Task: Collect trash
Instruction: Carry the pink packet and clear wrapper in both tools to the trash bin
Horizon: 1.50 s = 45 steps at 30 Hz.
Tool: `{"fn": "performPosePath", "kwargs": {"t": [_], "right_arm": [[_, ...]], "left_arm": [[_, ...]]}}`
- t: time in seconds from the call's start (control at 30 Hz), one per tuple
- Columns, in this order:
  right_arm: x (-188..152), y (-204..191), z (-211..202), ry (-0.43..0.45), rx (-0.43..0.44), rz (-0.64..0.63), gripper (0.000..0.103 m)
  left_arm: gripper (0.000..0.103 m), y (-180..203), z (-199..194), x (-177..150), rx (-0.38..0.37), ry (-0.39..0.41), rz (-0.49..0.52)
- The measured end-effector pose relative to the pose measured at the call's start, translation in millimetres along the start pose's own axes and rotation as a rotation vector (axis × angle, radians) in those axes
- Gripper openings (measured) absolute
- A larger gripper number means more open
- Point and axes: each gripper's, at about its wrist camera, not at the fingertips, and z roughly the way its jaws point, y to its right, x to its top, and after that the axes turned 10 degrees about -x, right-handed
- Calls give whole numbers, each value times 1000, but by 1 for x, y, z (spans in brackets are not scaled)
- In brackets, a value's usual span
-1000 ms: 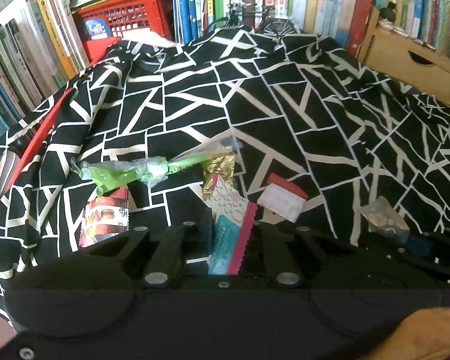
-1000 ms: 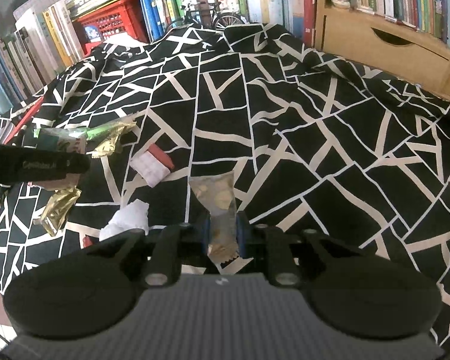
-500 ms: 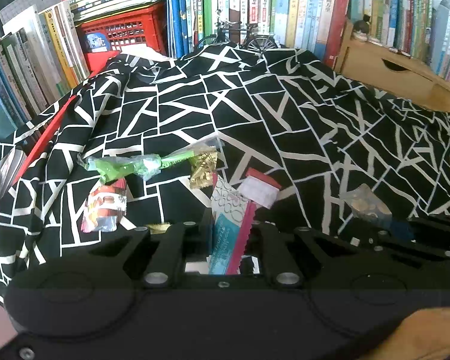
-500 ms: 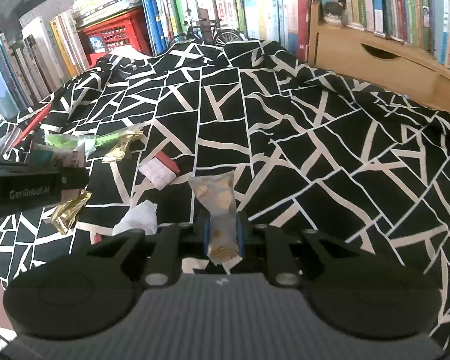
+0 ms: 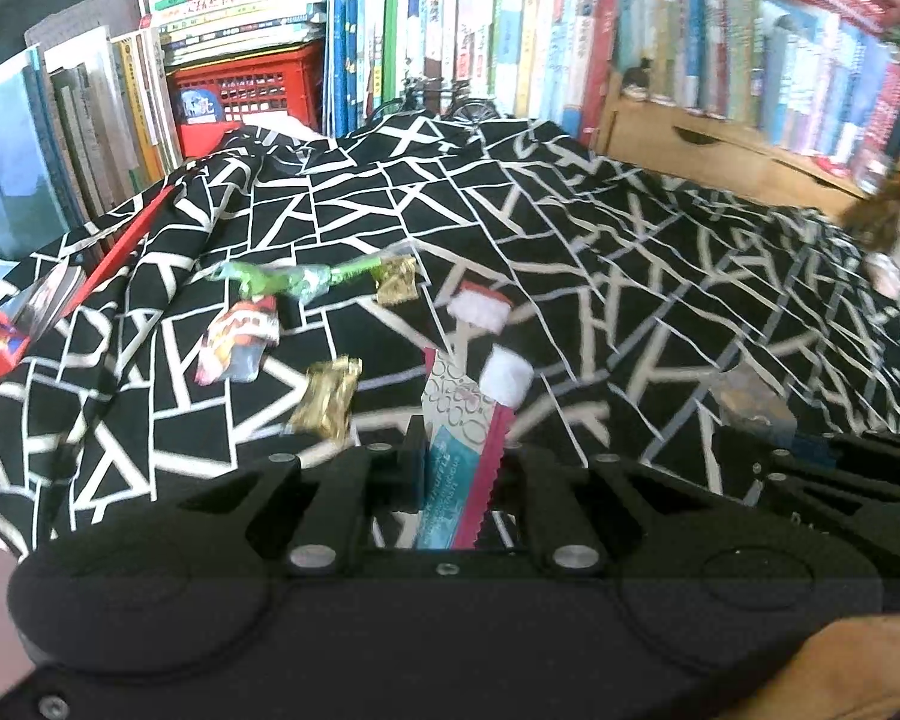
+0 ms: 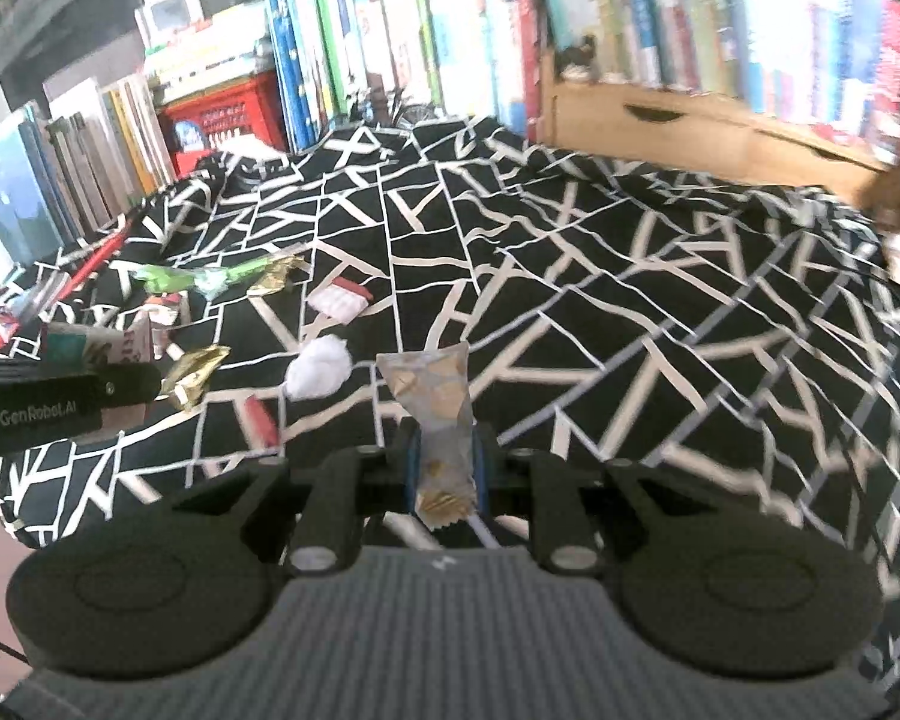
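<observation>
my left gripper (image 5: 457,468) is clamped on a teal and pink wrapper (image 5: 459,450), standing up between the fingers. my right gripper (image 6: 444,468) pinches a grey and gold wrapper (image 6: 435,405) the same way. past them, on the black and white cloth (image 6: 600,300), lie a white wad (image 6: 319,367), a gold wrapper (image 6: 195,371), a red and white pack (image 6: 339,300) and a green wrapper (image 6: 192,277). books (image 6: 390,42) and a red crate (image 6: 228,114) stand behind.
</observation>
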Motion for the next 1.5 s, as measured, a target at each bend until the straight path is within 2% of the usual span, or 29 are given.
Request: {"fn": "performPosePath", "kwargs": {"t": [0.17,0.33,0.53,0.67,0.9,1.07,1.33,1.5], "right_arm": [[-39,-3,-67,38,-43,111,22],[-73,-10,-127,54,-67,143,22],[-107,-20,-159,37,-64,141,22],[-134,-29,-170,36,-18,112,22],[-182,-42,-178,11,31,55,22],[-210,-53,-172,-4,49,1,22],[-232,-66,-147,-40,73,-45,22],[-248,-74,-113,-77,76,-61,22]], "left_arm": [[10,0,-57,-44,-57,5,66],[10,-4,-107,-86,-87,-17,93],[10,-13,-142,-133,-80,-30,77],[10,-25,-156,-166,-39,-39,36],[10,-38,-168,-228,9,-72,-32],[10,-44,-161,-268,23,-107,-69],[10,-55,-138,-296,8,-153,-99],[10,-63,-103,-307,-16,-167,-97]]}}
